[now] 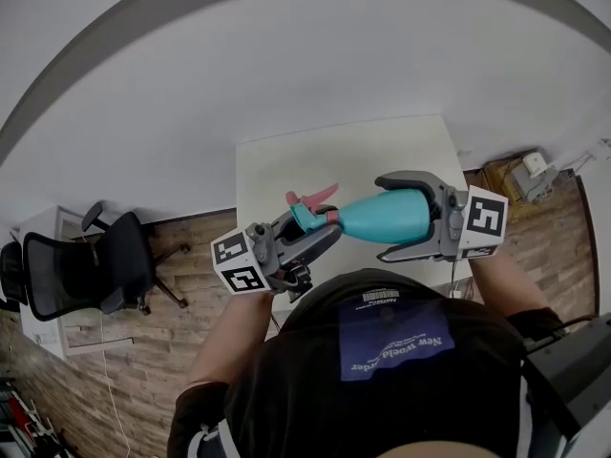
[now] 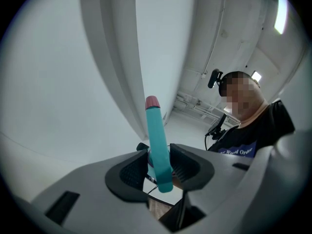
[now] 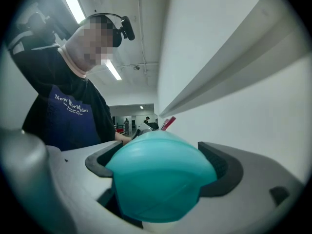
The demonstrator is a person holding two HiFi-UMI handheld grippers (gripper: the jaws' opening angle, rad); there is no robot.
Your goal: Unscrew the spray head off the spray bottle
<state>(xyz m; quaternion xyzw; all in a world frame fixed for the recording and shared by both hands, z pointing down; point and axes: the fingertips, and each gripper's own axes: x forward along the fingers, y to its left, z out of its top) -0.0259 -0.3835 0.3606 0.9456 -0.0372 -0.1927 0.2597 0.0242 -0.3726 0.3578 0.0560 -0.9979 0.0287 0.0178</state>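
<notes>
White table (image 1: 382, 151) and wood floor (image 1: 181, 246) lay below, with a chair (image 1: 86, 265) off at the left, and the work was held in the air over the table's near edge. On the left, the left gripper (image 2: 158, 165) had its jaws part closed on the spray head (image 2: 157, 135). Both pads pressed the teal piece, and its pink tip stuck out past them. The spray head looked joined to the bottle (image 1: 387, 216), which lay level and pointed right, its pink collar against the neck with no gap that I could see. On the right, the right gripper (image 3: 158, 157) stood with its jaws at their widest around the bottle's fat base. The base sat between the pads, but they did not appear to press on it, so the left grip seemed to carry the load. By my reading the unscrewing was under way but unfinished, and how many turns were done could not be told. What was left was probably to close on the base again, twist, and draw the two parts apart.
</notes>
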